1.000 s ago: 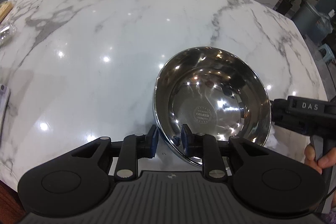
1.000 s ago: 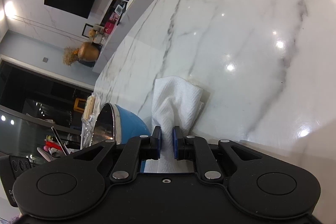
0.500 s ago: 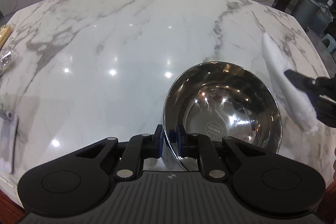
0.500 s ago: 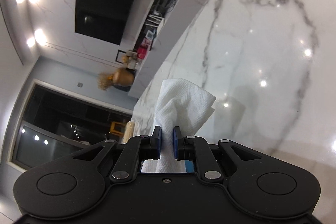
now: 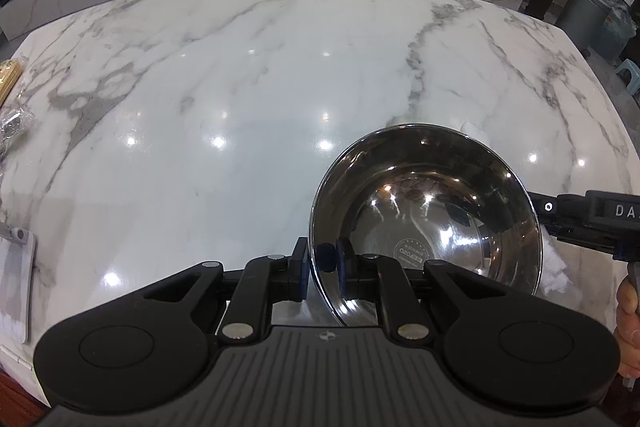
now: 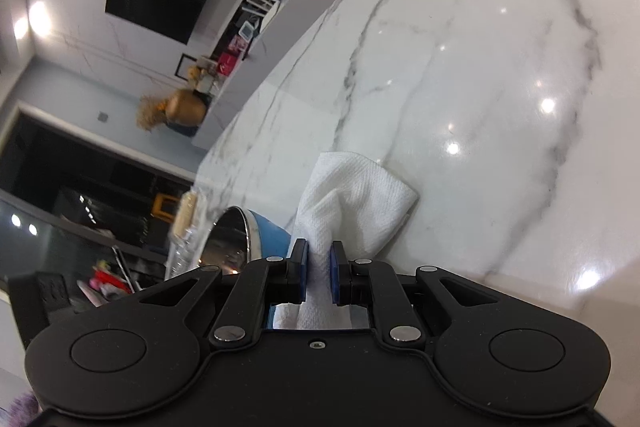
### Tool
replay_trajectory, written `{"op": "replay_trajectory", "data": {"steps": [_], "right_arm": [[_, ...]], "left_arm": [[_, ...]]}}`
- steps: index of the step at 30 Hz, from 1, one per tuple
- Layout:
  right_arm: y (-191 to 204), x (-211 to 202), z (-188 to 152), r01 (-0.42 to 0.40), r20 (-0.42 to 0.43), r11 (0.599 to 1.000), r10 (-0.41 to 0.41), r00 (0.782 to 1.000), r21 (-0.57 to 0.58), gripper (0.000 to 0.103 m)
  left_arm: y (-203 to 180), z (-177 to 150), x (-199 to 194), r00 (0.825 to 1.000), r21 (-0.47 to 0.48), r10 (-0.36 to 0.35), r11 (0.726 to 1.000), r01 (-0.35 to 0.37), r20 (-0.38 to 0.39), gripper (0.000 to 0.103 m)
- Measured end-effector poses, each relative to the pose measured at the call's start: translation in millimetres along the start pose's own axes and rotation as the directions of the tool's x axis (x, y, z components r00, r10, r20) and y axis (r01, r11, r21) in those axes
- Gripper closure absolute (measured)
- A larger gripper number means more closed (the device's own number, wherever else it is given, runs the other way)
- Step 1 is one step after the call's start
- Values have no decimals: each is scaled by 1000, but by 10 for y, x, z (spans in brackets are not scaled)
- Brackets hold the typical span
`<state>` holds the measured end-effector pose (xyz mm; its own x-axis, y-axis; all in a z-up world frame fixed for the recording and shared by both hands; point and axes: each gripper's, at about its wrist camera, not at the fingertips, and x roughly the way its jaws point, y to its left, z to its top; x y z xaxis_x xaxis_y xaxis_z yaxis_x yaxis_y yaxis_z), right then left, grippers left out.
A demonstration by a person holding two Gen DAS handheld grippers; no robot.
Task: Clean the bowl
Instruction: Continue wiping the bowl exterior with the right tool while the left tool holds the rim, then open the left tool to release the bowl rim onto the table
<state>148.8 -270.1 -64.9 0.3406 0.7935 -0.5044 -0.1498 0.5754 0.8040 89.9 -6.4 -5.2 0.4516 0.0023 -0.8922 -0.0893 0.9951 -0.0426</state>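
The white marble surface point(image 5: 248, 99) carried a stainless steel bowl point(image 5: 432, 211), seemingly tilted; the left hand-held gripper point(image 5: 322, 269) pinched its near rim. Beside the bowl's blue outside, the right hand-held gripper point(image 6: 319, 273) clamped a white paper towel point(image 6: 356, 199).

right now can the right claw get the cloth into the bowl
Probably yes. The right claw grips the white cloth just beside the bowl, outside its rim. The left claw pinches the near rim, and the bowl's mouth is uncovered.
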Motion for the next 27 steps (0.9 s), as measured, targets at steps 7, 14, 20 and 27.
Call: {"op": "replay_trajectory", "data": {"steps": [7, 14, 20, 27], "right_arm": [[79, 106, -89, 66, -39, 994, -70, 997, -82, 92], [204, 46, -108, 105, -6, 983, -107, 994, -149, 93], [346, -110, -134, 174, 72, 957, -161, 984, -233, 93], [528, -234, -257, 365, 184, 846, -317, 931, -389, 93]], "left_arm": [[-16, -2, 2, 1000, 15, 10, 1000, -10, 4, 90], [-12, -8, -84, 1000, 1, 5, 1000, -5, 31, 78], [33, -35, -254, 998, -1, -29, 1000, 29, 62, 59], [128, -93, -498, 984, -9, -85, 996, 87, 154, 35]]}}
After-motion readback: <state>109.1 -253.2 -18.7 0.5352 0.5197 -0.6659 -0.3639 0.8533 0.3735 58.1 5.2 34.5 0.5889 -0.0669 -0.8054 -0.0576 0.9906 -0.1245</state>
